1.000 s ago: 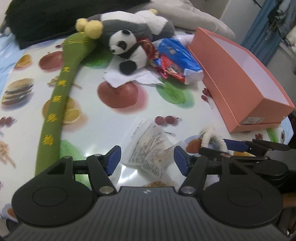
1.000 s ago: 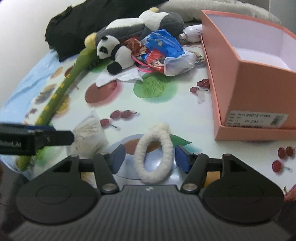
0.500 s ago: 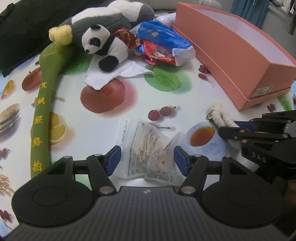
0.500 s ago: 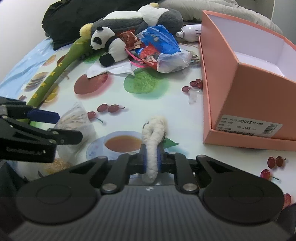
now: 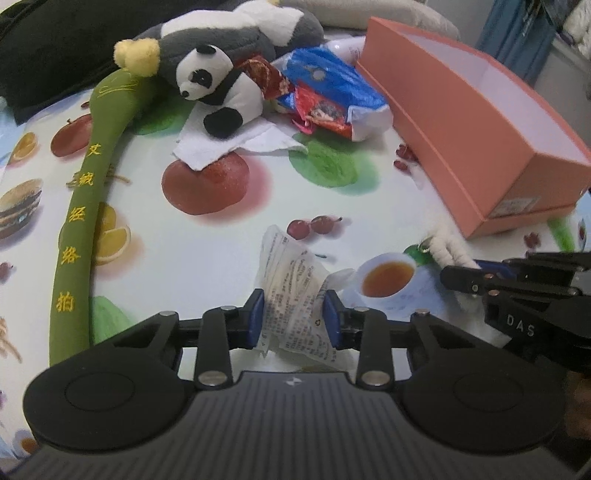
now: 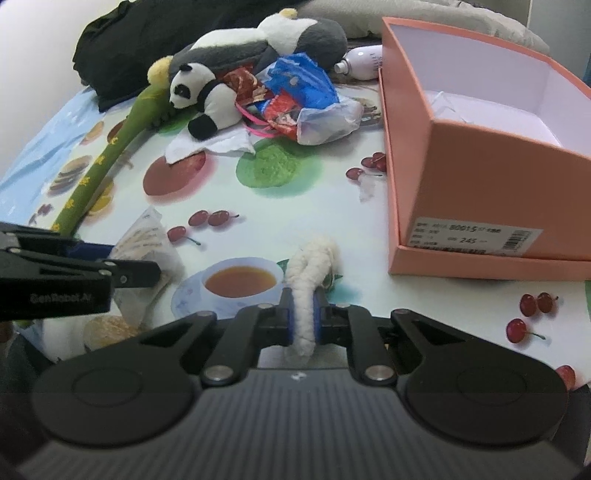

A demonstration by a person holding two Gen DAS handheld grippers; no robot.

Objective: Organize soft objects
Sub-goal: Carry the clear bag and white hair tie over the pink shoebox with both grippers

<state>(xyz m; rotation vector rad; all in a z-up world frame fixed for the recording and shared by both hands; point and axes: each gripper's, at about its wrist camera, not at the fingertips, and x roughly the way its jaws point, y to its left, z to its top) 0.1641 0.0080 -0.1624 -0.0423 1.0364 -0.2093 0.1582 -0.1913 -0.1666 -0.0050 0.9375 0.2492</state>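
Note:
My left gripper (image 5: 293, 319) is closing its jaws on a crumpled clear plastic packet (image 5: 291, 280), and both blue pads touch its sides. It lies on the fruit-print tablecloth (image 5: 207, 258). My right gripper (image 6: 303, 319) is shut on a white fluffy loop (image 6: 314, 258), squeezed flat between the pads. In the left wrist view the right gripper (image 5: 456, 275) comes in from the right with the loop (image 5: 448, 247). In the right wrist view the left gripper (image 6: 147, 271) is at the left by the packet (image 6: 147, 240). An open orange box (image 6: 480, 177) stands to the right.
At the back lie a small panda plush (image 5: 218, 88), a long green plush (image 5: 88, 192), a grey and white plush (image 5: 240, 33), blue and red snack bags (image 5: 328, 85), a white tissue (image 5: 221, 147) and black cloth (image 5: 55, 48). A white bottle (image 6: 364, 59) lies behind the box.
The right gripper closed on the white loop, pinching it flat. The left gripper moved in over the packet and its jaws narrowed onto it.

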